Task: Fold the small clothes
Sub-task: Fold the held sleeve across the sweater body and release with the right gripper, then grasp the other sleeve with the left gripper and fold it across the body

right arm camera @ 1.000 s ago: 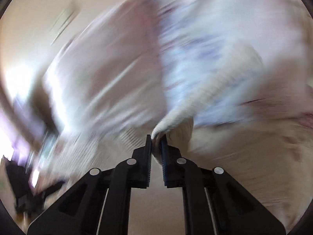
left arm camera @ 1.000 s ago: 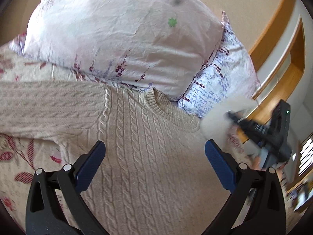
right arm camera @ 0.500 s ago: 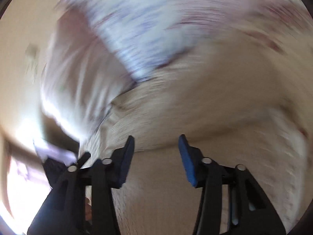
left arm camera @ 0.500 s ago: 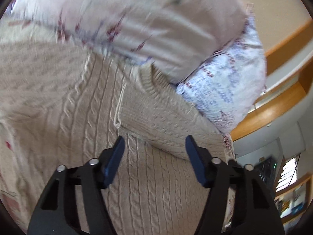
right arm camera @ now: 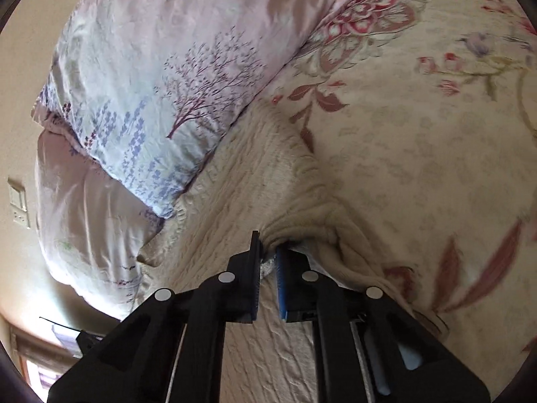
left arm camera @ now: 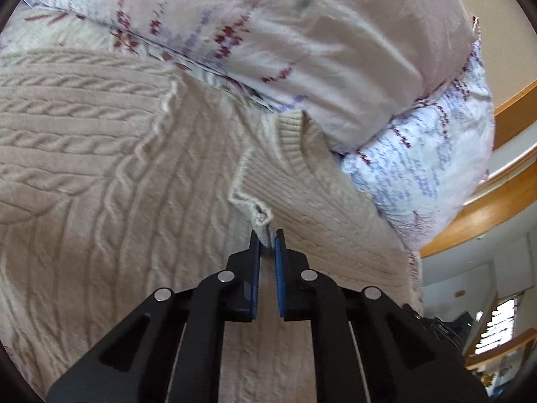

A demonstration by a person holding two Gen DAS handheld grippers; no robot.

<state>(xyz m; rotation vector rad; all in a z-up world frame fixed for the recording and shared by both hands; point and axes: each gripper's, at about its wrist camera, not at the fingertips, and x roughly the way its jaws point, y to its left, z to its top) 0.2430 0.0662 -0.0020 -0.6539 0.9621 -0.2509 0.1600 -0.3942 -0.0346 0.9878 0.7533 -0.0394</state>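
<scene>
A cream cable-knit sweater (left arm camera: 110, 181) lies flat on the bed, its ribbed collar (left arm camera: 292, 141) against the pillows. One sleeve (left arm camera: 322, 201) is folded across the body. My left gripper (left arm camera: 267, 240) is shut on the cuff end of that folded sleeve. In the right wrist view the sweater (right arm camera: 235, 194) bunches up at my right gripper (right arm camera: 268, 248), which is shut on a fold of the sweater's edge next to the floral bedspread.
Two floral pillows (left arm camera: 302, 33) (right arm camera: 161, 77) lie just beyond the sweater. The floral bedspread (right arm camera: 419, 117) spreads to the right. A wooden bed frame (left arm camera: 496, 201) and the room's floor lie past the bed's right edge.
The right gripper let go of the sleeve after carrying it across, then shut on the sweater's edge. The left gripper closed from wide open onto the folded sleeve's end.
</scene>
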